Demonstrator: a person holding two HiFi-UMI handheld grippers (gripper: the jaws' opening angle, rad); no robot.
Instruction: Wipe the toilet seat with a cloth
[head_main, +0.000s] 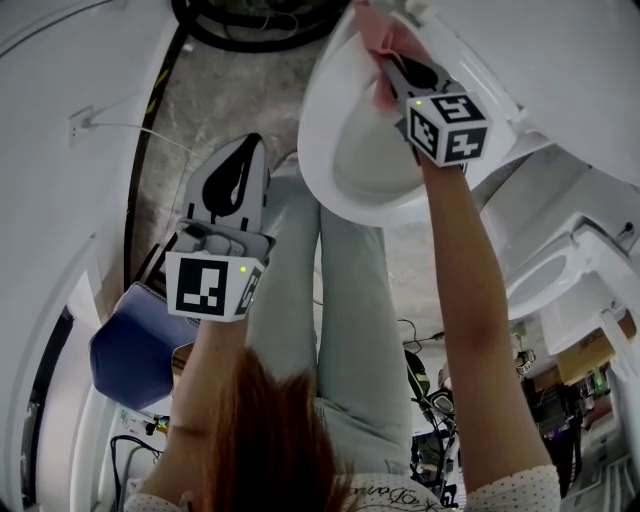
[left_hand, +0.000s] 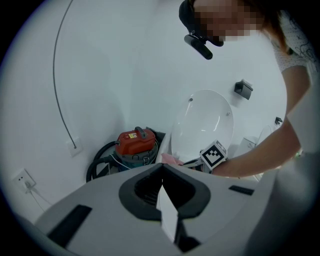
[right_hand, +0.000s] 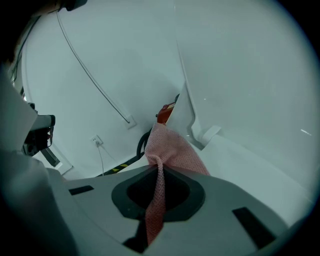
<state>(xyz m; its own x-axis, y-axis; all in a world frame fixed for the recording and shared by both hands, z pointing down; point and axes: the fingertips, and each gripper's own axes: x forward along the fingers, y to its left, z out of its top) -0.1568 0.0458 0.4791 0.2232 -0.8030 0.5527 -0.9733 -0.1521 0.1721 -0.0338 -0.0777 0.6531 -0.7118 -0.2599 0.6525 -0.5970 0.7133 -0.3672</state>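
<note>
The white toilet seat (head_main: 345, 150) lies at the top centre of the head view. My right gripper (head_main: 388, 72) is shut on a pink cloth (head_main: 372, 35) and holds it against the seat's far rim. In the right gripper view the cloth (right_hand: 172, 150) bunches out past the right gripper (right_hand: 159, 167) onto the white toilet surface (right_hand: 245, 165). My left gripper (head_main: 246, 148) hangs to the left of the seat, over the floor, shut on nothing. In the left gripper view its jaws meet at the left gripper (left_hand: 161, 171), facing the raised lid (left_hand: 205, 122) and the cloth (left_hand: 170, 159).
A red vacuum cleaner (left_hand: 136, 142) with a black hose (head_main: 250, 30) stands against the wall left of the toilet. A blue bag (head_main: 135, 350) sits low at the left. A second white toilet (head_main: 560, 270) is to the right. A wall socket (right_hand: 96, 141) and cable are nearby.
</note>
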